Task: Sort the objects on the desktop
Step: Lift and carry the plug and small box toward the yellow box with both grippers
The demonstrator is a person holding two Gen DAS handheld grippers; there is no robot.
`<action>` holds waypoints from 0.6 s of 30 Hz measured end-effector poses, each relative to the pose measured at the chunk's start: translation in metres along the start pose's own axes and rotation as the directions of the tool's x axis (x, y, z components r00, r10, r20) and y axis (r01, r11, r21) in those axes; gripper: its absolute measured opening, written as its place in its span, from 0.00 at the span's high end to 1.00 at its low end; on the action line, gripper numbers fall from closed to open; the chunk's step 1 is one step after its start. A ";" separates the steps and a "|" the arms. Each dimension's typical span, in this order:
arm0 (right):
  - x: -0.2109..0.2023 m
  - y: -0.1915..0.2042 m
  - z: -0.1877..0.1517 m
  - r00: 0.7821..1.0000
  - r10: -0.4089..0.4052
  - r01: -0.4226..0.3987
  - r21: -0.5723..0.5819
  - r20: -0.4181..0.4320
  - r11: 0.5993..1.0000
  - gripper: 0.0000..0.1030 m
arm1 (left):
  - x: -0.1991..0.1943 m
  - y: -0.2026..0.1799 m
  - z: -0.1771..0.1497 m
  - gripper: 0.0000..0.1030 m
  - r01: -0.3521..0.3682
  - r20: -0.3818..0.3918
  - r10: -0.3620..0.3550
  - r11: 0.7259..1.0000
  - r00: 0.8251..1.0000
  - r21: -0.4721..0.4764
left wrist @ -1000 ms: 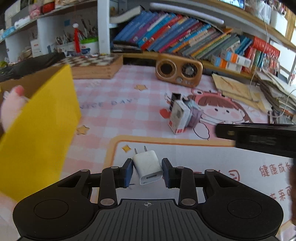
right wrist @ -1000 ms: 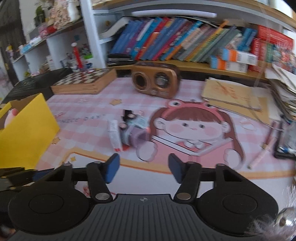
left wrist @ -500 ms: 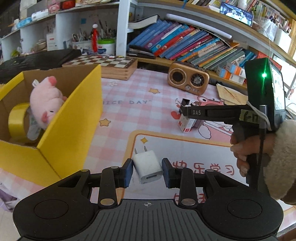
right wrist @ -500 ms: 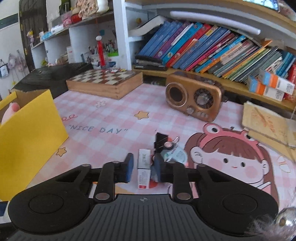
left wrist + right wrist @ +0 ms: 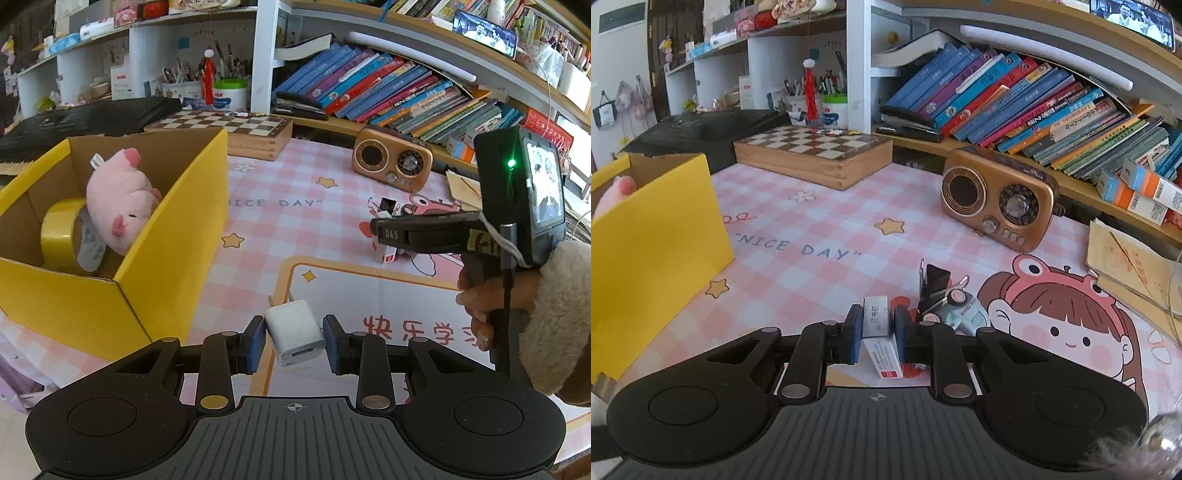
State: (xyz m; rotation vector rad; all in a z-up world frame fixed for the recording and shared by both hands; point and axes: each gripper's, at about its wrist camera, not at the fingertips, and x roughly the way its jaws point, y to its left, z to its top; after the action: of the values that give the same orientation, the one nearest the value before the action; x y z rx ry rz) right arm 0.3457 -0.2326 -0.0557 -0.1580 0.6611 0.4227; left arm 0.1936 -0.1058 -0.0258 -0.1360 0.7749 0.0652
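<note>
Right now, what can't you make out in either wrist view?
- Yellow box floor: left wrist view, hidden under the pink pig plush and tape roll; right wrist view sees only its outer wall.
- Small white box print: too small to read.
- Items behind the binder clip: overlapping, unclear.
- White charger underside: hidden.

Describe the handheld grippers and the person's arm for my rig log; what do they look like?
Both grippers, left and right, have black linkage arms, blue finger pads and ribbed black bodies. The right one's side reads "DAS", with a green light and a grey cable. The right hand wears a fluffy cream sleeve.
</note>
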 end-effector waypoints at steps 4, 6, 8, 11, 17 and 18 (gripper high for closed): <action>0.010 -0.001 -0.006 0.999 -0.020 0.019 -0.005 -0.039 1.000 0.86 | -0.003 0.001 0.000 0.69 0.001 0.005 -0.001 1.000 1.000 0.001; 0.011 -0.002 -0.010 0.999 -0.022 0.022 -0.007 -0.048 1.000 0.87 | -0.005 0.001 0.000 0.69 0.003 0.009 -0.003 1.000 1.000 0.003; 0.009 -0.002 -0.012 0.998 -0.019 0.019 -0.002 -0.053 1.000 0.87 | -0.006 0.002 0.000 0.69 0.006 0.015 -0.006 1.000 1.000 0.004; -0.002 -0.003 -0.013 0.999 -0.001 0.002 0.023 -0.050 1.000 0.87 | -0.008 0.003 0.000 0.69 0.016 0.020 -0.016 1.000 1.000 0.006; -0.034 -0.002 -0.018 0.999 0.015 -0.012 0.071 -0.033 0.997 0.87 | -0.011 0.002 -0.001 0.69 0.049 0.035 -0.050 0.999 0.998 0.021; -0.040 -0.002 -0.019 0.999 0.015 -0.012 0.081 -0.031 0.997 0.87 | -0.012 0.002 -0.001 0.69 0.055 0.039 -0.056 0.998 0.998 0.023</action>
State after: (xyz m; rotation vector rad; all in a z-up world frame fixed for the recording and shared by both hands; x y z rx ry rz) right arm 0.3072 -0.2530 -0.0456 -0.0836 0.7095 0.4066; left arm 0.1843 -0.1041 -0.0179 -0.1352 0.7312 0.0068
